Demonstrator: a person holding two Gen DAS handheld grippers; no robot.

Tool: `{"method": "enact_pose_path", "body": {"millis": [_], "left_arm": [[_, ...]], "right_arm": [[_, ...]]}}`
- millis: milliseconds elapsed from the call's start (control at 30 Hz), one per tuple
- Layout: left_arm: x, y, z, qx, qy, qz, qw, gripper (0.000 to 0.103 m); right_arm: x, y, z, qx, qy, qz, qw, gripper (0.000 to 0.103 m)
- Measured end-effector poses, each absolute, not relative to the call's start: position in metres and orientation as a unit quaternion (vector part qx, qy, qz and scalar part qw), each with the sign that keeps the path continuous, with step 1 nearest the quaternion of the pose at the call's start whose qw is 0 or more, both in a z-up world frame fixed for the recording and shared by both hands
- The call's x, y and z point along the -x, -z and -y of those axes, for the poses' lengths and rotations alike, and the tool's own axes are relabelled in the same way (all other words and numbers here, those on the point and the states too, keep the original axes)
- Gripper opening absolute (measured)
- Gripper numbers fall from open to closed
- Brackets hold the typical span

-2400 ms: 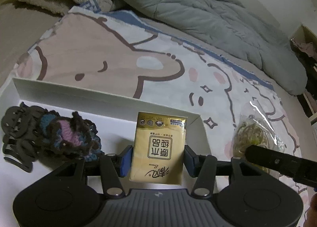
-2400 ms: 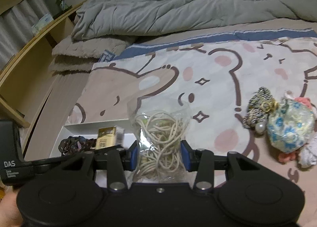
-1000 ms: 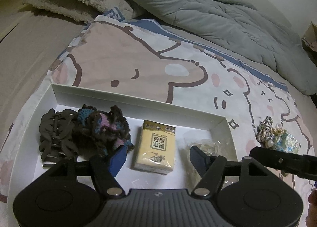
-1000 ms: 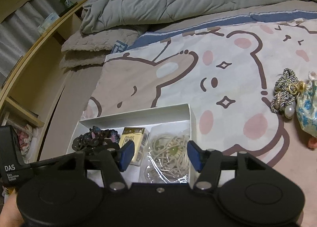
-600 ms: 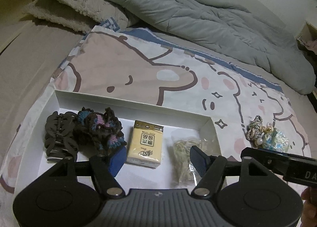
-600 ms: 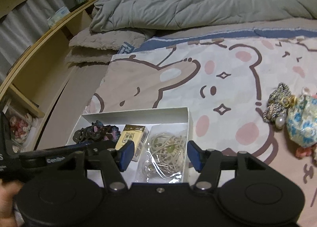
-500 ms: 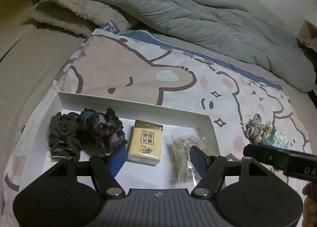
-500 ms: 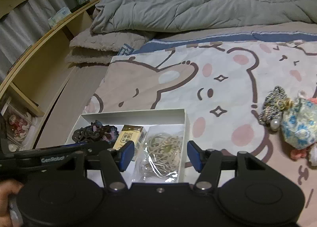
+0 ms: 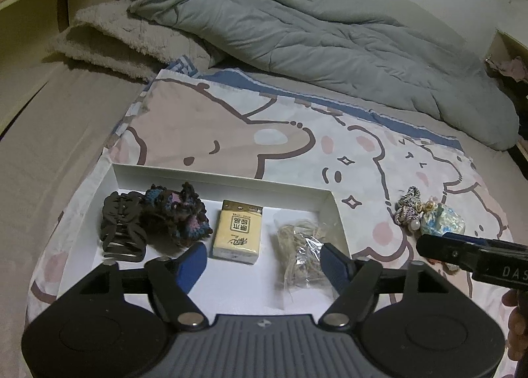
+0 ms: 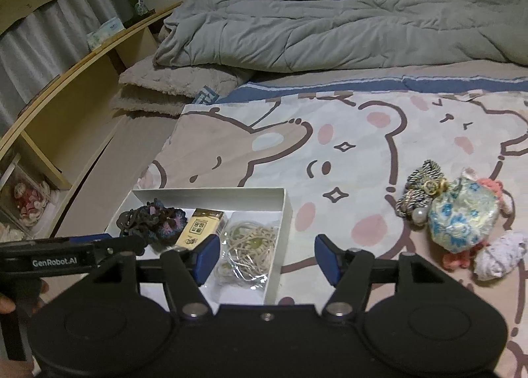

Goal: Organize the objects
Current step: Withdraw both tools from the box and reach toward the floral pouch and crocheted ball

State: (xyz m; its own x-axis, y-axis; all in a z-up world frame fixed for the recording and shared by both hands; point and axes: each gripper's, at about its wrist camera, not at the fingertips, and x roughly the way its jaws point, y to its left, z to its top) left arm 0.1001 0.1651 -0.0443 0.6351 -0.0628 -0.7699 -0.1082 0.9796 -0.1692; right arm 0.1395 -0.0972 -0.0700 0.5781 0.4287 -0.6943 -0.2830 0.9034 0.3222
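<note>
Left wrist view: your left gripper (image 9: 264,261) sits nearest the lens with its blue pads spread and opening wider, gripping nothing; its housing cuts off the near edge of the white box (image 9: 217,178), so you cannot see where that side ends. Just beyond the pads, the yellow tissue pack (image 9: 238,230) lies flat on the box floor, roughly centred between them but clear of both. Close by the right pad lies the clear bag of beige cords (image 9: 302,247), its plastic so transparent that its outline is hard to trace. Left of the tissue pack sits the dark crocheted scrunchie (image 9: 176,214), touching the black hair claw (image 9: 120,226) at the box's left end. Your right gripper enters this view only as a black bar at the right edge, with a sliver of your hand below it. Beyond the box, on the bear-print sheet (image 9: 297,143), a striped cord knot with a pearl (image 9: 407,209) lies against a blue floral pouch (image 9: 444,223), partly hidden by that bar. From the right wrist, your right gripper (image 10: 266,259) is also empty, pads apart and widening, hovering over the box's right wall, with the cord bag behind the left pad. The pouch, a pink crocheted piece and a pale knitted lump (image 10: 498,256) lie well to the right; what these last two are is unclear. Farthest off lies the grey duvet (image 10: 330,31).
</note>
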Motion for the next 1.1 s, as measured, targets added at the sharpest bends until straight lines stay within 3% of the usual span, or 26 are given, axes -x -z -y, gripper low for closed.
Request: {"method": "enact_pose_path", "body": {"millis": [467,600,1100], "left_arm": [[-0.072,0.028,-0.159,0.077,-0.015,-0.405,0.911,0.102],[-0.067,0.027,-0.158,0.073,-0.016,-0.406,0.911,0.103],[-0.062,0.026,-0.154,0.065,-0.022,-0.405,0.912,0.103]], "right_arm": [[-0.118,0.058,0.113,-0.045,-0.186,-0.386,0.903,0.096],[-0.114,0.056,0.116,-0.041,-0.186,-0.38,0.905,0.103],[-0.106,0.053,0.121,-0.028,-0.177,-0.377,0.909,0.103]]}}
